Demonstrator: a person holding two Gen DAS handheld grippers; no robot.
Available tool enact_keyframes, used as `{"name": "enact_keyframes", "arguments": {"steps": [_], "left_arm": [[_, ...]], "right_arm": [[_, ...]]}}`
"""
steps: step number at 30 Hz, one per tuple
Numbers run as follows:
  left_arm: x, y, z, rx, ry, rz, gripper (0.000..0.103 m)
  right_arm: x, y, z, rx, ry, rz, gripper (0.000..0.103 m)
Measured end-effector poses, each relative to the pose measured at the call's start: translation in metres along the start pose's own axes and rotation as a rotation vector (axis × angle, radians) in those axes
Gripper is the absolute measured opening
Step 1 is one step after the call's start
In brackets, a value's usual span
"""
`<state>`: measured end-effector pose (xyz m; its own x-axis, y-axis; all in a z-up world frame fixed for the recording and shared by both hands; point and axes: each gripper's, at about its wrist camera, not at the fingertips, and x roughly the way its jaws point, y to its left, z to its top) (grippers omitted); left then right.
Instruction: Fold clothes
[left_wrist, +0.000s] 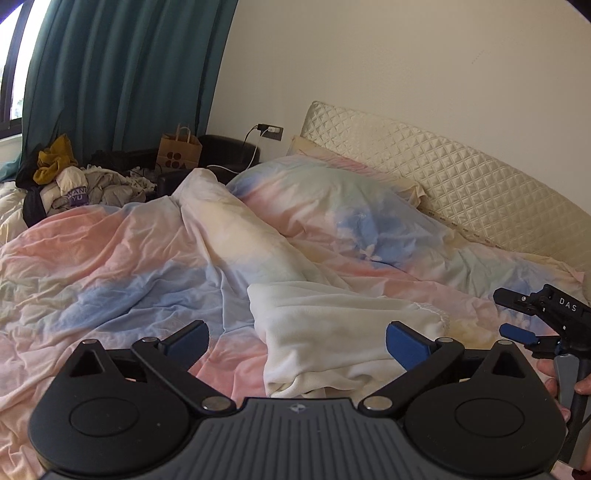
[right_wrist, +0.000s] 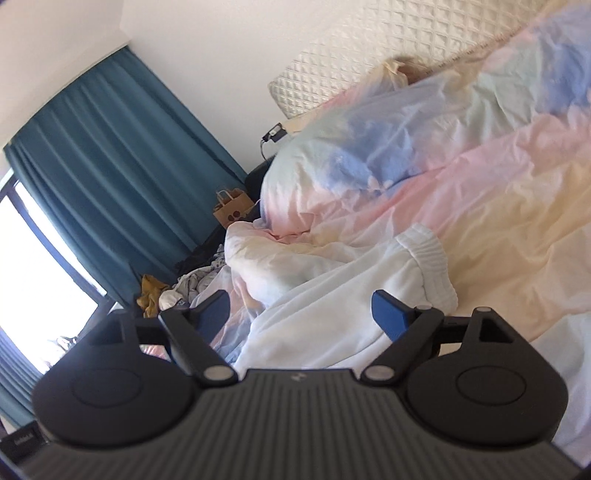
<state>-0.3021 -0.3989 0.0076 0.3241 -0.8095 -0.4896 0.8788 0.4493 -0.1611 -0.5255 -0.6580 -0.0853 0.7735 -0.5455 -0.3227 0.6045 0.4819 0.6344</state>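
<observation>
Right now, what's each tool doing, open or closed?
Left tool: open, holding nothing, above the white garment.
Right tool: open, holding nothing.

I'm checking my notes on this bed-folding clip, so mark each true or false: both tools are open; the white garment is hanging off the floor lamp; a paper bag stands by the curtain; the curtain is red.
1. Both tools are open: true. The left tool and right tool hold nothing.
2. The white garment hangs off a floor lamp: false. It lies crumpled on the pastel duvet.
3. A paper bag stands by the curtain: true.
4. The curtain is red: false. It is teal.
</observation>
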Motion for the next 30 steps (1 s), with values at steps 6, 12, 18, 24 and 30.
{"name": "enact_keyframes", "arguments": {"steps": [6,12,18,24,30], "left_arm": [[-0.07,-0.007,-0.012,0.015,-0.064,0.036,0.103],[-0.121,-0.007,-0.032,0.023,-0.093,0.031,0.103],[-0.144,-0.01,-0.06,0.042,-0.096,0.065,0.103],[-0.141,-0.007,-0.083,0.063,-0.048,0.082,0.103],[-0.144,-0.005,-0.084,0.067,-0.053,0.08,0.103]], "right_arm": [[-0.047,0.068,-0.02,-0.218,0.003,-0.03,0.086],[-0.084,0.119,-0.067,-0.397,0.024,-0.054,0.086],[-0.105,0.143,-0.108,-0.452,0.042,-0.104,0.086],[-0.108,0.148,-0.135,-0.495,0.077,-0.156,0.085],[-0.113,0.154,-0.145,-0.503,0.061,-0.176,0.085]]}}
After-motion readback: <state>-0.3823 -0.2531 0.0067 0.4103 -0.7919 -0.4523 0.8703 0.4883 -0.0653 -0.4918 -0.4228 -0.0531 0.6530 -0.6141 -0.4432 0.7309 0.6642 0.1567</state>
